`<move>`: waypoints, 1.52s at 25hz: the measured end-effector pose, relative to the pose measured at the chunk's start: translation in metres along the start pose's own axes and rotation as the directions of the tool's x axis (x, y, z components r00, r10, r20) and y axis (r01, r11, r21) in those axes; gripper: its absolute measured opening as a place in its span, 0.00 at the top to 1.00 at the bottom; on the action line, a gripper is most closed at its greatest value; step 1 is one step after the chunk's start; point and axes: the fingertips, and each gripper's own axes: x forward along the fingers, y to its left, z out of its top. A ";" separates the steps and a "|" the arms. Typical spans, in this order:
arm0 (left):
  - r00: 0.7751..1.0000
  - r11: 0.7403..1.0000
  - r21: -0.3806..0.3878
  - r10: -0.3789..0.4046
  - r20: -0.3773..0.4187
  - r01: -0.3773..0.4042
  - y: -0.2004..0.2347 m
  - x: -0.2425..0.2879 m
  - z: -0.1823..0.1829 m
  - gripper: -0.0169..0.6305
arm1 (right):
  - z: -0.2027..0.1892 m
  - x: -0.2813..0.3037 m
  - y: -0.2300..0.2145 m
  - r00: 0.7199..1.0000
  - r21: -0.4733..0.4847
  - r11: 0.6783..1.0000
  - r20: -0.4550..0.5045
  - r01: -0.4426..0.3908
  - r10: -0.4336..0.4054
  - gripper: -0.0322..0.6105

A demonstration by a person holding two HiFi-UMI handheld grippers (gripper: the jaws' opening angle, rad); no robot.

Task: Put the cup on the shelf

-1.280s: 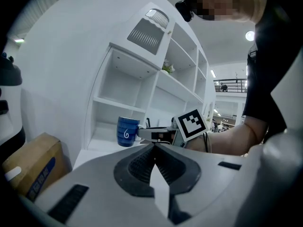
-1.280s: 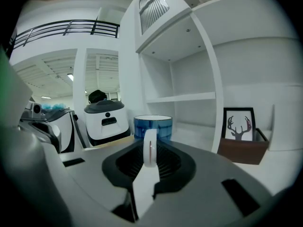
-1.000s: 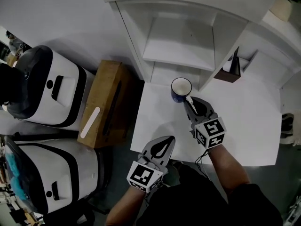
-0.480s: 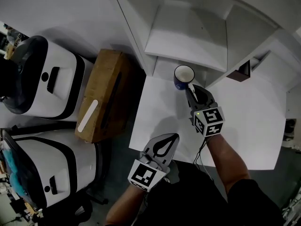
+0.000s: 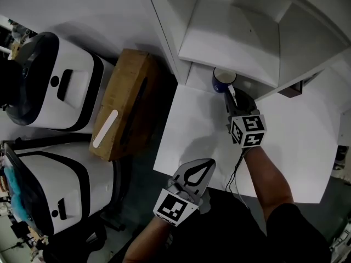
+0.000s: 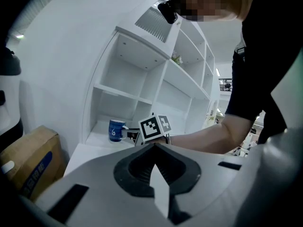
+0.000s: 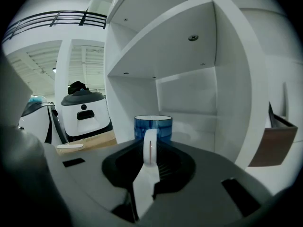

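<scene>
Shelf (image 5: 230, 43): white, with open bays; its top is cut off in the head view.
Tabletop (image 5: 192, 130): white, running up to the shelf's foot; a brown cardboard box (image 5: 123, 108) sits beside it on the left.
Cup (image 5: 221, 83): blue with a white swirl, upright in the lowest left bay (part of its rim is hidden under the board above).
Right tongs (image 5: 230, 93): pinching the cup's white handle.
Left tongs (image 5: 204, 166): pressed together, holding nothing, over the tabletop's near edge.
</scene>
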 end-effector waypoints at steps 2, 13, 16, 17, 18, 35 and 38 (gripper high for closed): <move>1.000 1.000 -0.001 0.000 0.003 0.000 0.000 0.001 0.001 0.97 | 0.002 0.004 -0.001 1.000 0.001 1.000 0.003 0.002 -0.002 0.88; 1.000 1.000 -0.023 0.004 -0.008 -0.004 0.002 0.000 -0.009 0.97 | -0.003 0.026 -0.010 1.000 -0.011 1.000 0.002 0.015 -0.015 0.88; 1.000 1.000 -0.027 0.008 -0.010 -0.008 0.003 -0.001 -0.011 0.97 | -0.002 0.030 -0.011 1.000 -0.006 1.000 0.009 0.018 -0.018 0.88; 1.000 1.000 -0.029 0.009 -0.012 -0.010 0.004 -0.002 -0.011 0.97 | -0.002 0.032 -0.011 1.000 -0.006 1.000 0.012 0.019 -0.019 0.88; 1.000 0.999 -0.031 0.011 -0.012 -0.012 0.004 -0.003 -0.011 0.97 | -0.002 0.033 -0.011 1.000 -0.009 1.000 0.014 0.019 -0.019 0.88; 1.000 0.999 -0.048 0.021 -0.011 -0.022 0.004 -0.017 -0.016 0.97 | -0.014 0.035 -0.009 0.999 -0.020 0.999 -0.041 0.031 -0.032 0.86; 1.000 0.998 -0.052 0.024 -0.008 -0.025 0.002 -0.020 -0.016 0.97 | -0.014 0.032 -0.010 0.999 -0.001 0.999 -0.038 0.039 -0.039 0.85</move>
